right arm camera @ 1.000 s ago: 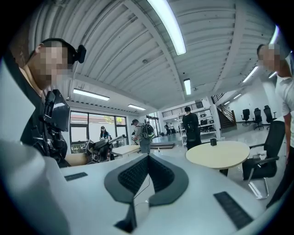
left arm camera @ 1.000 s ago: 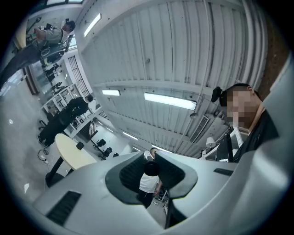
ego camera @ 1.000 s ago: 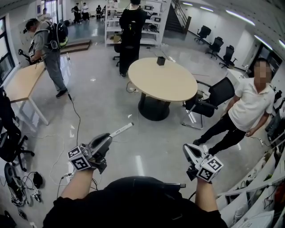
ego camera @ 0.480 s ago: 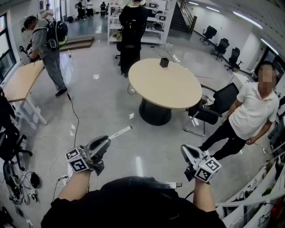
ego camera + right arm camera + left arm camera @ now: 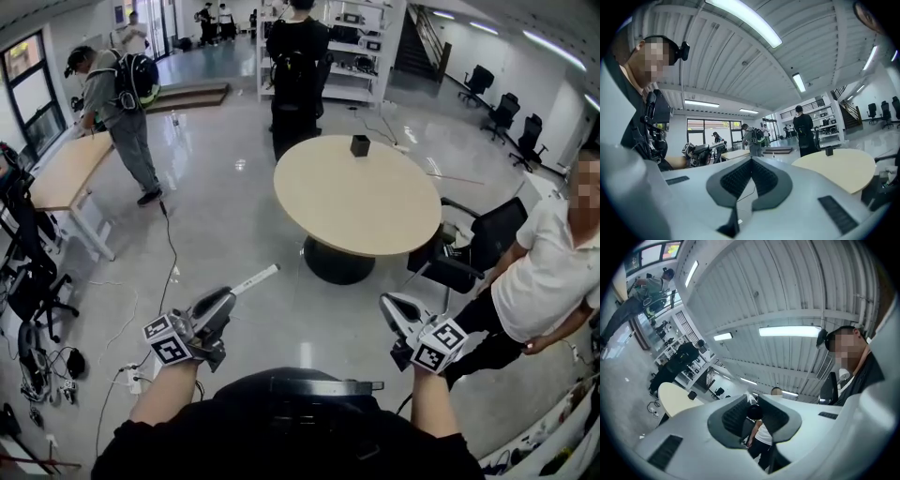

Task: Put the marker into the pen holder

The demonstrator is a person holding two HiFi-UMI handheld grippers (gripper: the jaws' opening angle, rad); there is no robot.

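The marker [image 5: 256, 277] is clamped in the left hand-held gripper [image 5: 223, 300]. Its white barrel sticks forward past the jaws, over the floor and well short of the round bench [image 5: 356, 202]. The pen holder [image 5: 360, 144] stands on the bench's far side, near the rim. The right hand-held gripper [image 5: 396, 309], also short of the bench, has its jaws pressed together on nothing. The pick-up looks done. What seems left is carrying the marker to the bench, lining it up over the pen holder and dropping it in.
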